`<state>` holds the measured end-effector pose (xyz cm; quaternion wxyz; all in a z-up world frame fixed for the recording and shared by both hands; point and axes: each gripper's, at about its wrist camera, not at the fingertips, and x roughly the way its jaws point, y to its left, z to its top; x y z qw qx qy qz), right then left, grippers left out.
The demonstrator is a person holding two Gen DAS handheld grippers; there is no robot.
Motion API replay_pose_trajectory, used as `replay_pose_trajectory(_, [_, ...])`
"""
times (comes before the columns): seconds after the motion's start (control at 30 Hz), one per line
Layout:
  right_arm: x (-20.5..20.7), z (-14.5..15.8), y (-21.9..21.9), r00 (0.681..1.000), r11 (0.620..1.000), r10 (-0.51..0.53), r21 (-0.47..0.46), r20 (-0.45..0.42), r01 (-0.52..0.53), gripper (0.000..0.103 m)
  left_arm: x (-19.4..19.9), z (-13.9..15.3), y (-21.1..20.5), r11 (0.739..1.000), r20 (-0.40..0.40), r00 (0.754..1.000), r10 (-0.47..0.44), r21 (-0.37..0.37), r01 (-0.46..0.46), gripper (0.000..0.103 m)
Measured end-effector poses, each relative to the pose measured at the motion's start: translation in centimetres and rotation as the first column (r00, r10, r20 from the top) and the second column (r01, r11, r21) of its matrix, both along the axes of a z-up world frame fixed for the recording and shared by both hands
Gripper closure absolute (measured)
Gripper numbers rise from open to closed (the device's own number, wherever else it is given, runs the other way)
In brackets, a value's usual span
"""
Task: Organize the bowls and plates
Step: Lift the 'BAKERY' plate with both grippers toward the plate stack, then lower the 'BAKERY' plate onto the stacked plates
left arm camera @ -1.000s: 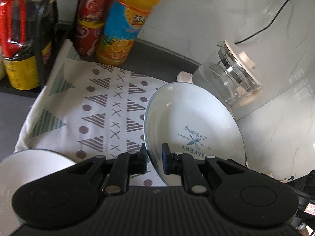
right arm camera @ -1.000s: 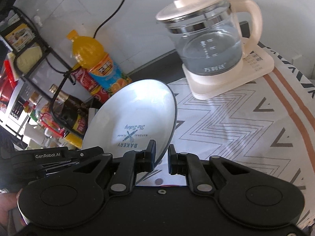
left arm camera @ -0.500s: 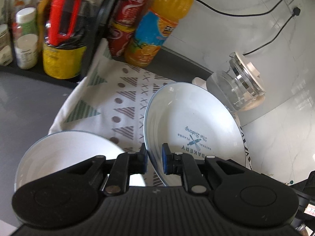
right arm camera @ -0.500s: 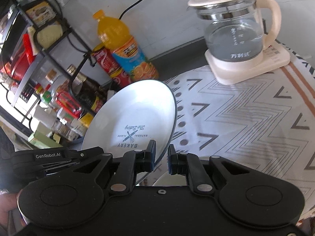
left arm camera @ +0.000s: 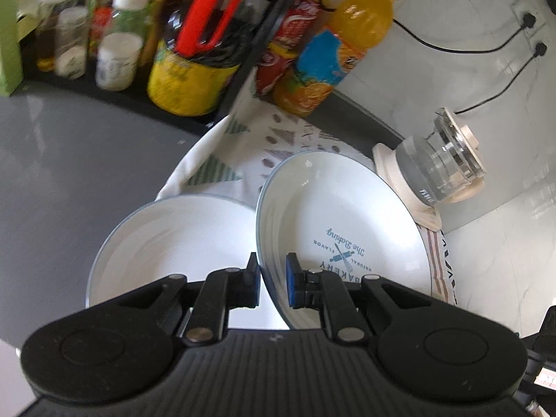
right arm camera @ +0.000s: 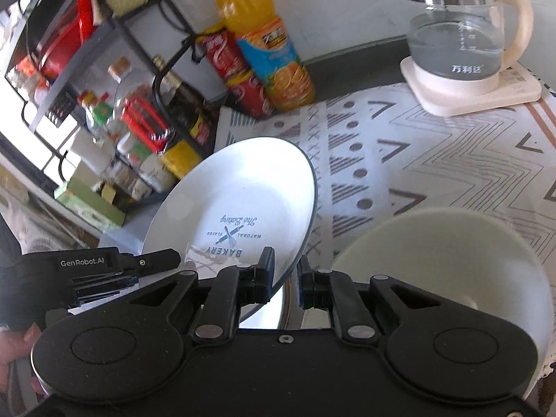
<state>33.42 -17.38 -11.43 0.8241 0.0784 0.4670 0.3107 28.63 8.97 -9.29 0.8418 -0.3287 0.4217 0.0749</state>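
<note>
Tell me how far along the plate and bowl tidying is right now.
Nothing looks stacked yet. In hand: the printed bakery plate is pinched at its rim by both the left gripper and the right gripper, tilted above the patterned cloth. Left: setting it down, perhaps on the plain white plate below, and placing the white bowl.

Home kitchen: electric kettle (right arm camera: 462, 34) at 1 o'clock, condiment rack (right arm camera: 104, 80) at 10 o'clock, juice bottle (right arm camera: 264, 45), patterned cloth (right arm camera: 434, 160) on desk.
</note>
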Motion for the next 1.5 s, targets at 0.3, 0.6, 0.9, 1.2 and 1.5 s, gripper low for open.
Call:
replay_pose_trajectory(0.3, [-1.5, -0.4, 2.0, 0.997, 0.995, 0.074, -0.063, 0.009, -0.074, 0.09, -3.0, -1.9, 1.4, 0.997, -0.023, 0.998, 0.064, -0.037, -0.065, 0.091])
replay_pose_trajectory(0.6, [-2.9, -1.0, 3.2, 0.993, 0.989, 0.115, -0.093, -0.001, -0.114, 0.09, -5.2, -3.3, 1.9, 0.994, -0.054, 0.993, 0.102, -0.036, -0.104, 0.091])
replay_pose_trajectory(0.9, [-4.4, -1.4, 4.7, 0.987, 0.973, 0.16, -0.172, 0.035, -0.151, 0.09, -6.7, -4.7, 2.1, 0.991, -0.095, 0.988, 0.121, -0.036, -0.125, 0.09])
replay_pose_trajectory(1.2, [-5.5, -1.7, 6.3, 0.977, 0.952, 0.203, -0.248, 0.061, -0.182, 0.089, -7.0, -5.3, 2.5, 0.991, -0.109, 0.986, 0.127, -0.037, -0.132, 0.088])
replay_pose_trajectory(1.5, [-6.7, -2.4, 6.8, 0.98, 0.945, 0.195, -0.276, 0.046, -0.176, 0.087, -7.0, -5.9, 3.4, 0.991, -0.136, 0.982, 0.129, -0.024, -0.134, 0.087])
